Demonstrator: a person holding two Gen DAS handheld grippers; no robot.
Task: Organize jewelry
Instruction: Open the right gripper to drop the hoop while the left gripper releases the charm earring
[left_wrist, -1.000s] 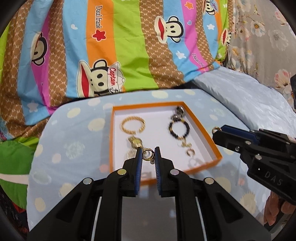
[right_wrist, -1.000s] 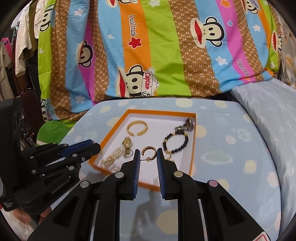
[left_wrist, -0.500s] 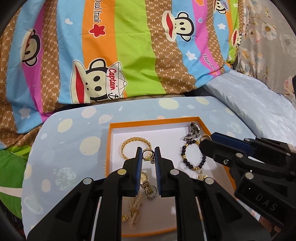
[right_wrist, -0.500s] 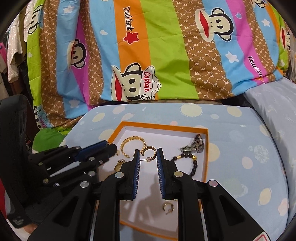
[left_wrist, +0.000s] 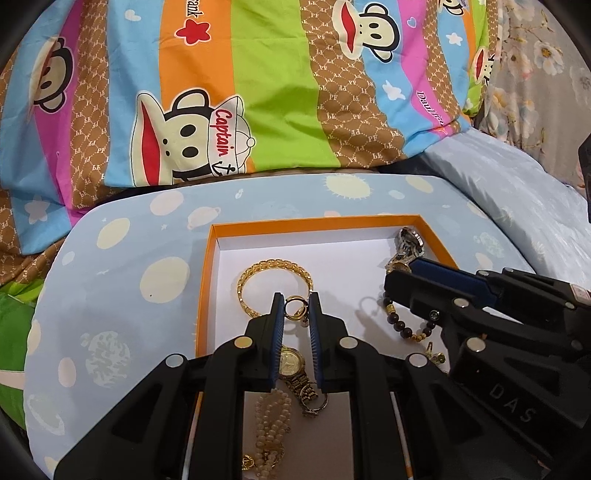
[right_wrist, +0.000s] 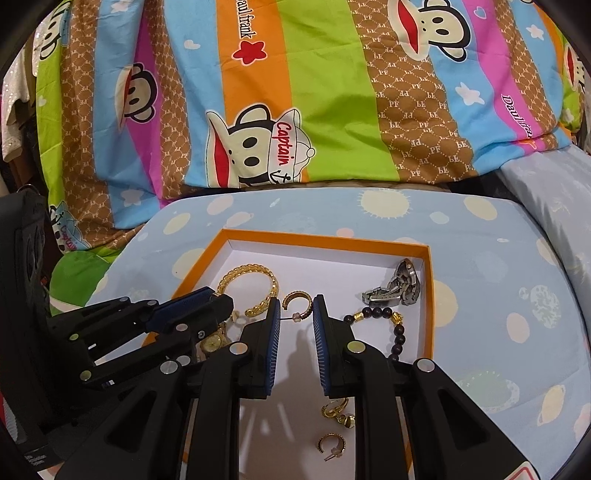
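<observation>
An orange-rimmed white box (left_wrist: 207, 291) (right_wrist: 428, 295) lies on a light blue spotted board. My left gripper (left_wrist: 295, 308) is shut on a small gold ring earring (left_wrist: 295, 307), held over the box above a gold watch (left_wrist: 291, 365). My right gripper (right_wrist: 297, 310) is shut on the post of a gold hoop earring (right_wrist: 297, 299), over the box middle. In the box lie a gold chain bangle (left_wrist: 273, 271) (right_wrist: 251, 280), a dark bead bracelet (right_wrist: 395, 325), a silver watch (right_wrist: 399, 288), a pearl strand (left_wrist: 271, 424) and loose gold earrings (right_wrist: 334, 441).
The board (left_wrist: 110, 314) rests on a bed with a striped cartoon-monkey quilt (left_wrist: 258, 92) behind and a pale blue pillow (left_wrist: 517, 206) to the right. Each gripper shows in the other's view, close beside the box.
Both grippers have moved forward and lower over the box, each still holding its earring. The box contents now fill more of both views.
</observation>
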